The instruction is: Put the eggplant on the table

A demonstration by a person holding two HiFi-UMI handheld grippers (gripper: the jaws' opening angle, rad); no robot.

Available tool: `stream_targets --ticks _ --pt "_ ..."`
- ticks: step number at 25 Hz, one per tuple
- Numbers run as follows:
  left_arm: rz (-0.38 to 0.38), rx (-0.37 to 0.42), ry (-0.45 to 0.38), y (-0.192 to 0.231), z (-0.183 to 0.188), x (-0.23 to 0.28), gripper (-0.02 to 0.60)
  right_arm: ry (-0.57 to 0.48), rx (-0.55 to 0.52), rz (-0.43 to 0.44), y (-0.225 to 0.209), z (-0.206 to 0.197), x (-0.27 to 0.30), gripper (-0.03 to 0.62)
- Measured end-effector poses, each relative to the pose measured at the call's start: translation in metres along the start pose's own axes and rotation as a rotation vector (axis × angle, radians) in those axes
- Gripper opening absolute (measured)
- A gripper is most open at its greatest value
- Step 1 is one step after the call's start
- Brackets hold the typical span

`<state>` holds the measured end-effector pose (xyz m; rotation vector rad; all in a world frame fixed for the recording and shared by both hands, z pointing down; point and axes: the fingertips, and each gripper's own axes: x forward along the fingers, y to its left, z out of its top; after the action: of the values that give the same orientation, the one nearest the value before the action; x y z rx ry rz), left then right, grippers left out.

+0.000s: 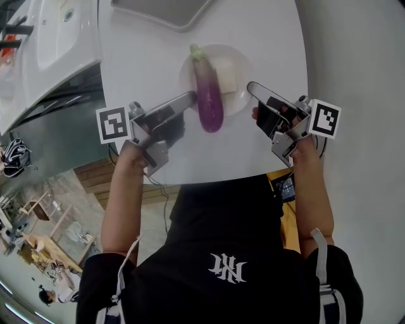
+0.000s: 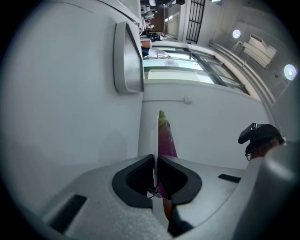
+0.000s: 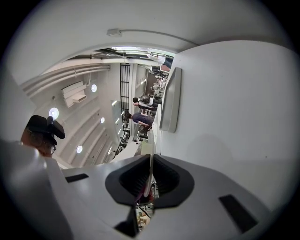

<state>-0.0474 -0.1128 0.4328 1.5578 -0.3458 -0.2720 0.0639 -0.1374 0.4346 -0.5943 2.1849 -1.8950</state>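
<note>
The left gripper (image 1: 192,98) and the right gripper (image 1: 251,87) are flanking a white plate (image 1: 237,60) near the middle of the head view, one at each side of its rim. Nothing is standing between them and the plate. One white round table (image 1: 145,57) is filling the upper centre, with one grey tray (image 1: 161,11) lying at its top edge and a white basin (image 1: 50,31) sitting in the upper left corner. One purple eggplant (image 1: 209,95) is lying lengthwise on the plate, green stem toward the top of the frame, with one white block (image 1: 228,77) lying just beside it to the right. There are two grippers, each in one hand. In its own view the left gripper (image 2: 155,161) is pinching the plate's thin edge (image 2: 156,136), pads almost together, with the eggplant (image 2: 166,138) rising just behind. The right gripper (image 3: 151,173) is likewise nipping the thin rim (image 3: 152,150) between nearly closed pads.
</note>
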Motion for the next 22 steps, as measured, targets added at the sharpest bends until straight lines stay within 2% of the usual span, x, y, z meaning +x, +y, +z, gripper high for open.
stream_targets --ticks 14,22 --pt "0.067 -0.02 -0.003 0.009 0.002 0.004 0.023 -0.02 0.081 -0.038 -0.014 -0.003 -0.005 0.011" --pt "0.107 0.002 0.006 0.021 0.002 0.006 0.021 -0.027 0.094 -0.063 -0.028 -0.006 -0.007 0.01"
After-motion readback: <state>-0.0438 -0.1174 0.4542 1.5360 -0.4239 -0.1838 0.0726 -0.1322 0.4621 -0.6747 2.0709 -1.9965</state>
